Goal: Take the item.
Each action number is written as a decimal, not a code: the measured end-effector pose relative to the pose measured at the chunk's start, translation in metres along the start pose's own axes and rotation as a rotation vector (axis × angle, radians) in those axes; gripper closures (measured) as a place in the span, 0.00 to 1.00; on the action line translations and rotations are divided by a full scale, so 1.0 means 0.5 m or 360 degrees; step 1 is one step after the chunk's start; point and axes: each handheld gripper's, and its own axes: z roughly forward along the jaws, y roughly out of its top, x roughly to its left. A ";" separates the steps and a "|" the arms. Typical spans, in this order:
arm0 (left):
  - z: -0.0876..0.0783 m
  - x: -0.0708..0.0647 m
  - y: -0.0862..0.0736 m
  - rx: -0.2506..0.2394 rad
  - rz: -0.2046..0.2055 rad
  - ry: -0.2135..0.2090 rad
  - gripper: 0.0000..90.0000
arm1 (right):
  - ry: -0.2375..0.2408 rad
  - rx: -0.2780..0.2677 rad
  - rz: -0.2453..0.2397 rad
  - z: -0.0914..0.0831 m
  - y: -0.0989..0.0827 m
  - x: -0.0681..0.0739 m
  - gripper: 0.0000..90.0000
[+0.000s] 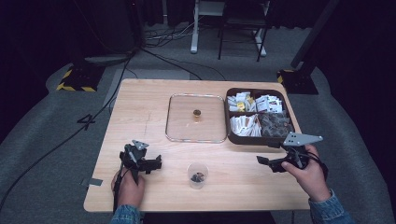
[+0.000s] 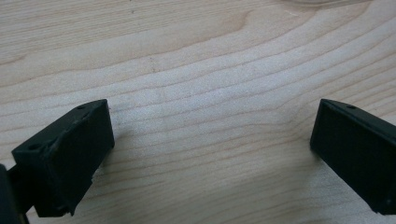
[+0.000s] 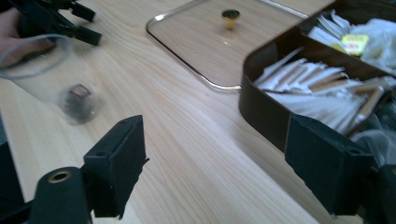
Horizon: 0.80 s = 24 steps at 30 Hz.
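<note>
High view: both grippers, left (image 1: 148,163) & right (image 1: 265,161), jaws apart (empty), near cup (image 1: 198,174)

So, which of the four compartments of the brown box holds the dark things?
The near right compartment of the brown box; its contents look dark grey, while the other three hold mainly white packets.

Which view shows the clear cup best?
The high view: the clear cup stands whole and upright on the table, something small and dark at its bottom. In the right gripper view the cup is blurred and cut by the left edge. The left gripper view looks at bare wood between open jaws.
</note>
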 end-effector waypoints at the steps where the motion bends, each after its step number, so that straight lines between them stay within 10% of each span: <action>1: 0.000 0.000 0.000 0.0000 0.0000 -0.0001 0.00 | -0.0015 0.0015 0.0007 0.003 -0.009 -0.006 0.22; 24: 0.000 0.000 0.000 0.0000 0.0000 -0.0001 0.00 | -0.0162 0.0142 0.0140 0.058 -0.127 -0.072 0.19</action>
